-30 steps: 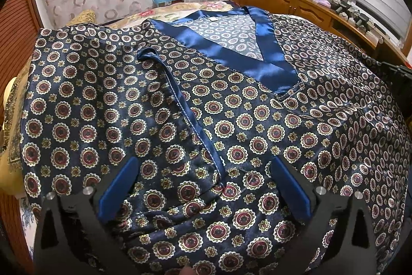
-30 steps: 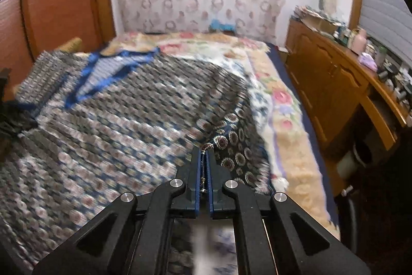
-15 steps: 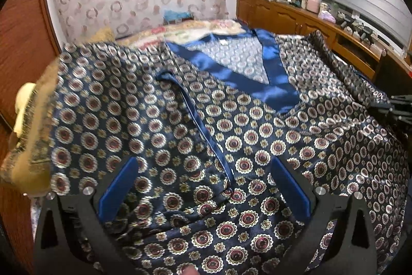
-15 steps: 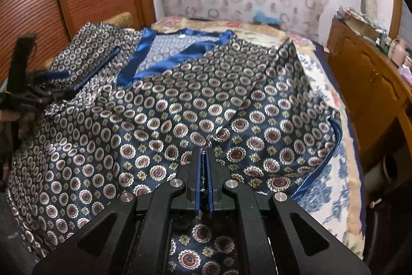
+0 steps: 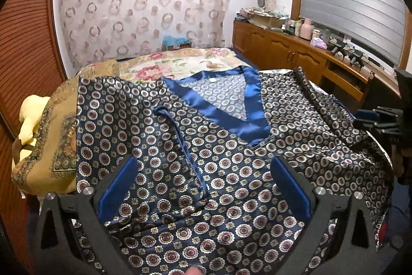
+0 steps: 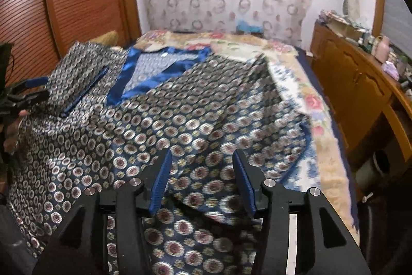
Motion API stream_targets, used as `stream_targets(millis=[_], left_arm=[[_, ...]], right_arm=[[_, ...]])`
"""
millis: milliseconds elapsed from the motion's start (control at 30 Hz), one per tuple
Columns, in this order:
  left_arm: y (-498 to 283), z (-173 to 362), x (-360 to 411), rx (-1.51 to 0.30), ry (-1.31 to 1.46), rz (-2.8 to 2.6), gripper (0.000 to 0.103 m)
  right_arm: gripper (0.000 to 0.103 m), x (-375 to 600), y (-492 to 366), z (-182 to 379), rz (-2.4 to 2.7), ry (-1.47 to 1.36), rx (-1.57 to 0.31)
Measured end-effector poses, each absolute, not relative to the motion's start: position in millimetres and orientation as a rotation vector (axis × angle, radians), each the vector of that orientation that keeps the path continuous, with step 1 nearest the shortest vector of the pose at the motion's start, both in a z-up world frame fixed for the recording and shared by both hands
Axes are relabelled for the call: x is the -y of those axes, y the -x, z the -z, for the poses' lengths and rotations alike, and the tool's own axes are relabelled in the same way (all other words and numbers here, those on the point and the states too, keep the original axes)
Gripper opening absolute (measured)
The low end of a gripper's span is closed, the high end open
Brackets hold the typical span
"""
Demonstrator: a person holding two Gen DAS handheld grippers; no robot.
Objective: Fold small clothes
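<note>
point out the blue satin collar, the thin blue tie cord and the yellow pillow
blue satin collar [image 5: 226, 117], left wrist view, on its left band
thin blue tie cord [image 5: 180, 138], left wrist view, mid-length
yellow pillow [image 5: 29, 120], left wrist view, its middle

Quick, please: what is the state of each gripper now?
Left gripper: open, holding nothing.
Right gripper: opening, dark blue patterned satin garment between the jaws, not pressed.

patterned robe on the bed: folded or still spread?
Mostly spread. The robe lies open across the bed, blue collar exposed; only its right side is turned inward.
</note>
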State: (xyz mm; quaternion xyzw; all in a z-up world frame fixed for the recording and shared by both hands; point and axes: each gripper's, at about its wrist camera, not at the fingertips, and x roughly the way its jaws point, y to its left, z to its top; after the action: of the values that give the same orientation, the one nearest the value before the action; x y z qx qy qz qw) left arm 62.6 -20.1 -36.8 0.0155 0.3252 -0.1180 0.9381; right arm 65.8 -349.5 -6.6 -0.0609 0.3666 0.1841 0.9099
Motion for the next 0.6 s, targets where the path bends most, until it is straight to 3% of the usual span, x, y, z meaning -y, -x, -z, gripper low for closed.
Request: stream_targets(millis=[600], left_arm=[[-59.8,45.0,35.4,-0.683,-0.032,0.258,0.103]], right_arm=[[0.051,417.9,-107.5,40.5,-0.219,0.052,-0.891]])
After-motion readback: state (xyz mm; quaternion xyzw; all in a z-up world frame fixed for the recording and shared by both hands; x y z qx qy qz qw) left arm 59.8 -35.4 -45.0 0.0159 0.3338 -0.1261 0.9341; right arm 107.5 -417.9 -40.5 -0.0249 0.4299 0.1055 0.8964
